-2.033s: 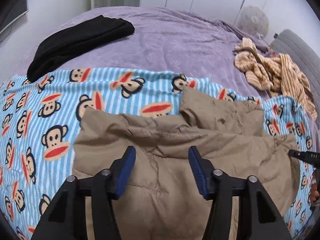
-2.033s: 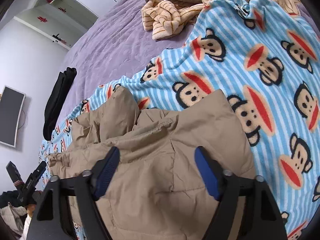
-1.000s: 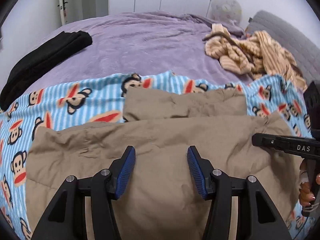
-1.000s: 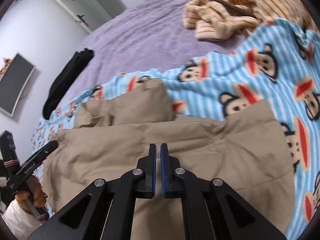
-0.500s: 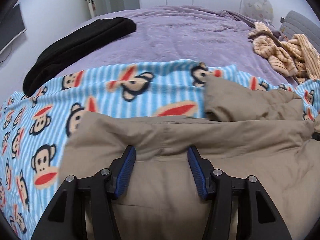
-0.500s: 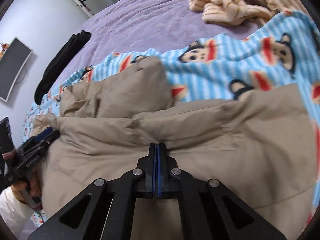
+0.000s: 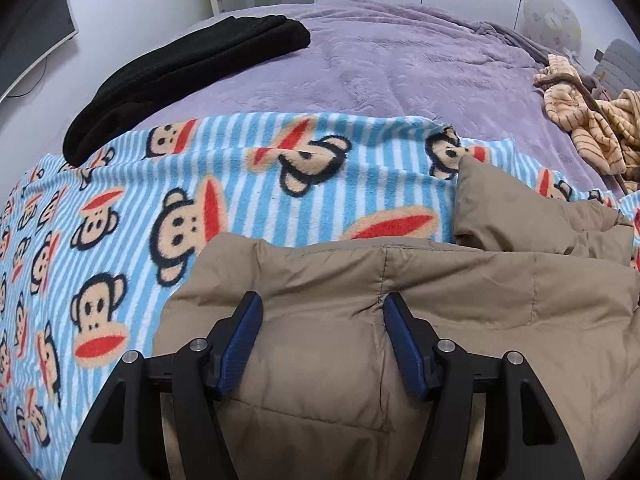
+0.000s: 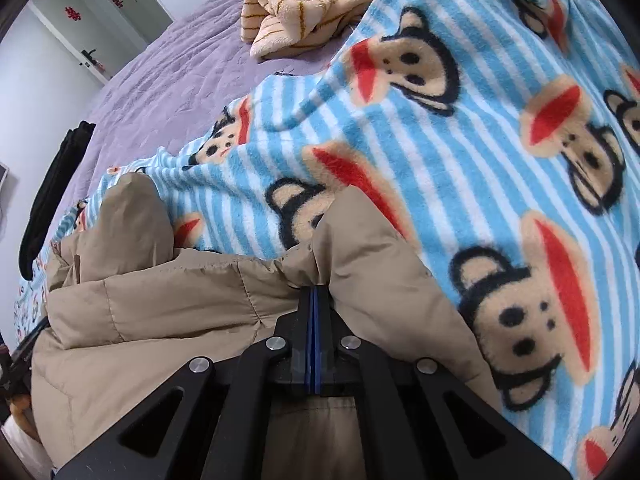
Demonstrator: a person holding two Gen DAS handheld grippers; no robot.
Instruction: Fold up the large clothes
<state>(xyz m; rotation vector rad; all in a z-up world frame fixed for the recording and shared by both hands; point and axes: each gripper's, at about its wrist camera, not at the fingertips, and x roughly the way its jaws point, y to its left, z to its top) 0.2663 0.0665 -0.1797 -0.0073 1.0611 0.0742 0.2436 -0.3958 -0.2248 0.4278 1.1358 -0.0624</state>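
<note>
The tan jacket (image 7: 360, 280) lies folded on a monkey blanket (image 7: 240, 168) spread over the purple bed (image 7: 400, 60). The left claw (image 7: 322, 308) is spread over the jacket's near-left part, and its jaws have just been opening; the blue pads (image 7: 240, 344) stand apart with fabric beneath the gap, and neither visibly presses on it. Beyond this claw's tips runs the jacket's folded edge, then the blanket. Far ahead to its left lies a black garment (image 7: 180, 72); far right, a striped robe (image 7: 580, 128) is cut off by the lens rim.

The right claw (image 8: 313, 292) is pressed together at a bunched fold of the jacket (image 8: 180, 300), whose cloth rises on both sides of the tips. Whether any fabric is caught between the pads is hard to tell, since the fold hides the tips. To this claw's right the blanket (image 8: 460, 140) fills the view; at far lower left the other claw's frame is only a dark sliver, too cut off to read.
</note>
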